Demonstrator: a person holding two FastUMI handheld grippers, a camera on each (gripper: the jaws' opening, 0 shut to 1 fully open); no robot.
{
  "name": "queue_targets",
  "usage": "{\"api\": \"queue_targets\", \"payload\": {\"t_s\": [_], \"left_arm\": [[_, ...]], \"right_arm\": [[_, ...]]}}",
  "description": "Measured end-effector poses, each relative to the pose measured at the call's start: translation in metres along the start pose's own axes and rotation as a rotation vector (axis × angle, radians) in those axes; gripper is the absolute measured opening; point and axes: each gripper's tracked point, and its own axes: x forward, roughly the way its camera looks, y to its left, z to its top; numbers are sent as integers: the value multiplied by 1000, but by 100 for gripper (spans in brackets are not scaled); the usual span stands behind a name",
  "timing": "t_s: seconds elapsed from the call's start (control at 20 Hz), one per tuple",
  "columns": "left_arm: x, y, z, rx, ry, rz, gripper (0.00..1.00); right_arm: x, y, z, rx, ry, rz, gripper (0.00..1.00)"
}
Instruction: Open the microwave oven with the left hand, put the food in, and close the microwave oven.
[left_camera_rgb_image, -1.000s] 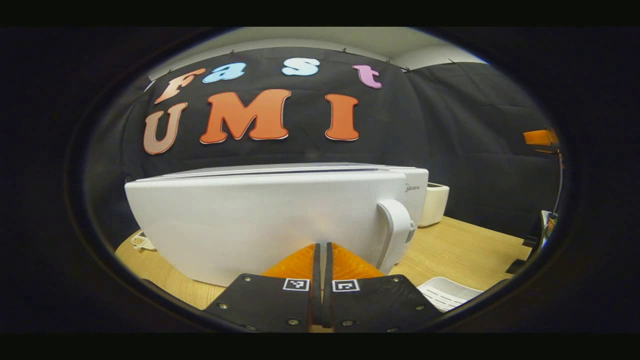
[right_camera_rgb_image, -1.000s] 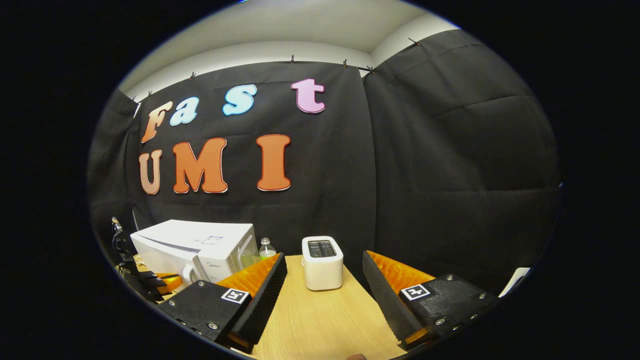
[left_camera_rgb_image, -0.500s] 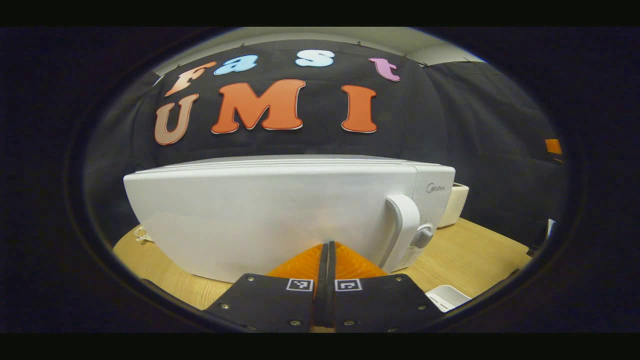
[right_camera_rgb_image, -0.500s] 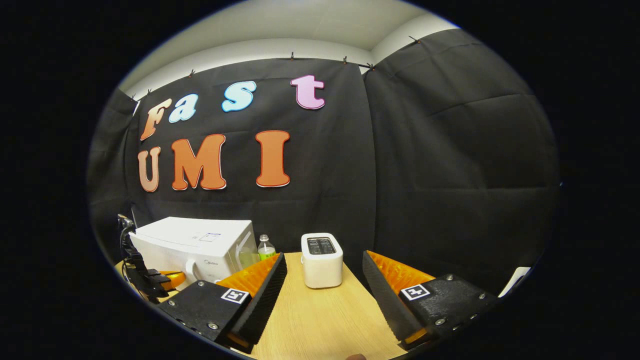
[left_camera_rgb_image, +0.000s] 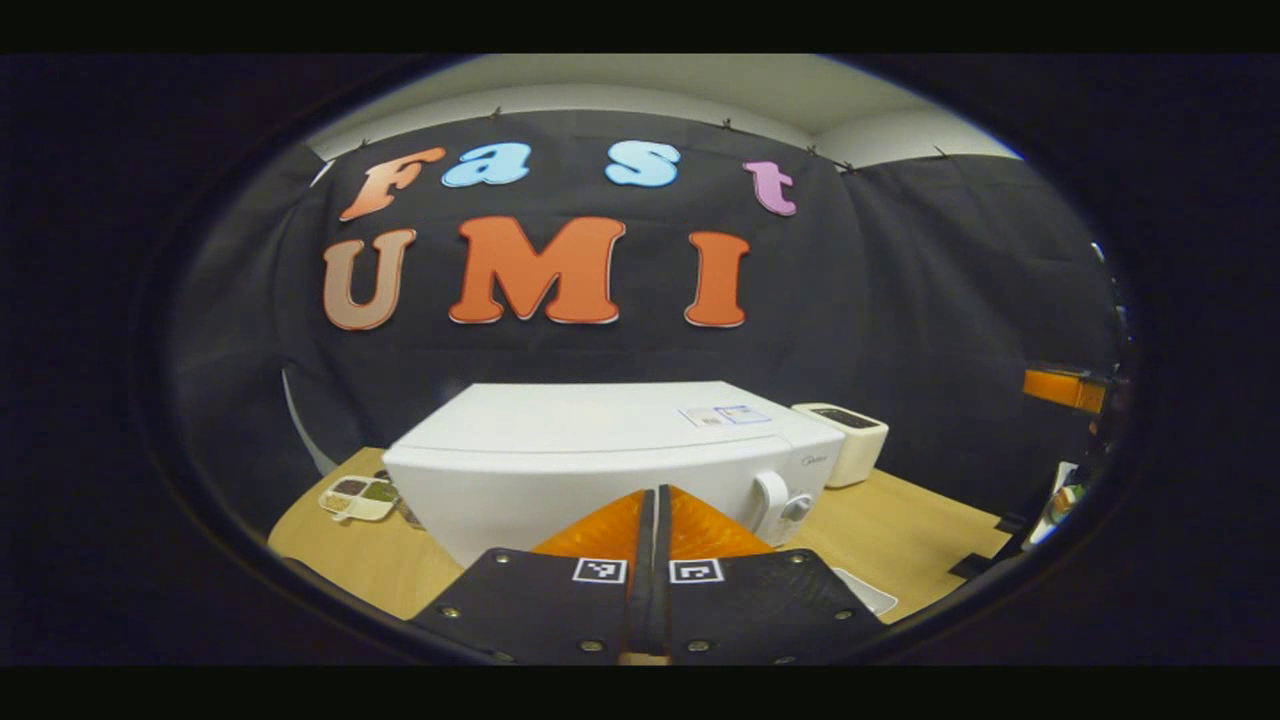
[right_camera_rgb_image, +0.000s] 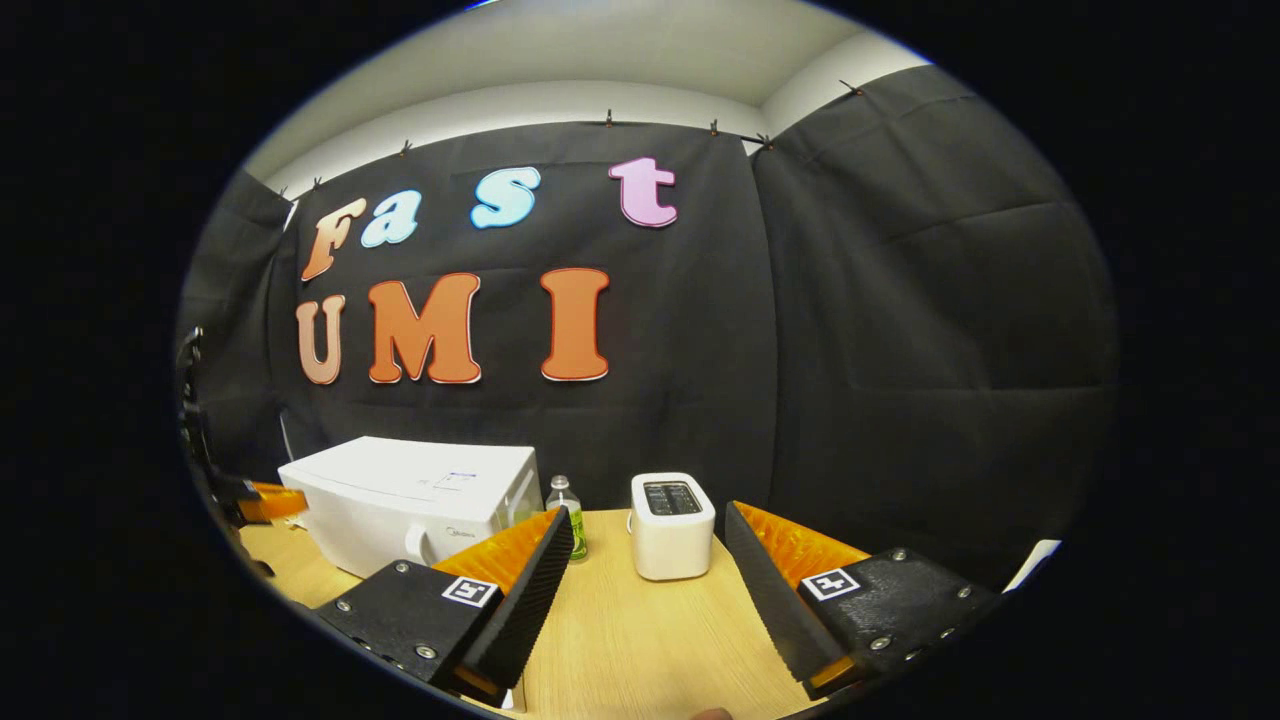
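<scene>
The white microwave (left_camera_rgb_image: 600, 450) stands on the wooden table with its door closed, its handle (left_camera_rgb_image: 768, 500) and knob (left_camera_rgb_image: 797, 507) at the right end of the front; the inside is hidden. My left gripper (left_camera_rgb_image: 655, 495) is shut on nothing and held back from the door, above its level. The right gripper view has the microwave (right_camera_rgb_image: 420, 490) at the lower left, and my right gripper (right_camera_rgb_image: 648, 514) stands open and empty over the table, well to the microwave's right. The left gripper (right_camera_rgb_image: 268, 501) shows small beyond the microwave's left end.
A white toaster (right_camera_rgb_image: 672, 512) and a small bottle (right_camera_rgb_image: 567, 505) stand right of the microwave. A divided dish with bits of food (left_camera_rgb_image: 356, 497) lies at the microwave's left. A white tray (left_camera_rgb_image: 862, 590) lies on the table (left_camera_rgb_image: 900, 530) near my left gripper.
My left gripper has drawn back and risen from the microwave door, which filled its view before; the door stays closed. The right gripper has barely moved.
</scene>
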Motion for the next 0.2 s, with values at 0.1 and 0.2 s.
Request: {"api": "queue_targets", "payload": {"t_s": [0.1,0.2], "left_arm": [[-17,28,37,31,-36,53,0],[-33,56,65,58,-53,115,3]], "right_arm": [[0,10,8,0,-6,17,95],[-2,22,16,-3,-11,41,100]]}}
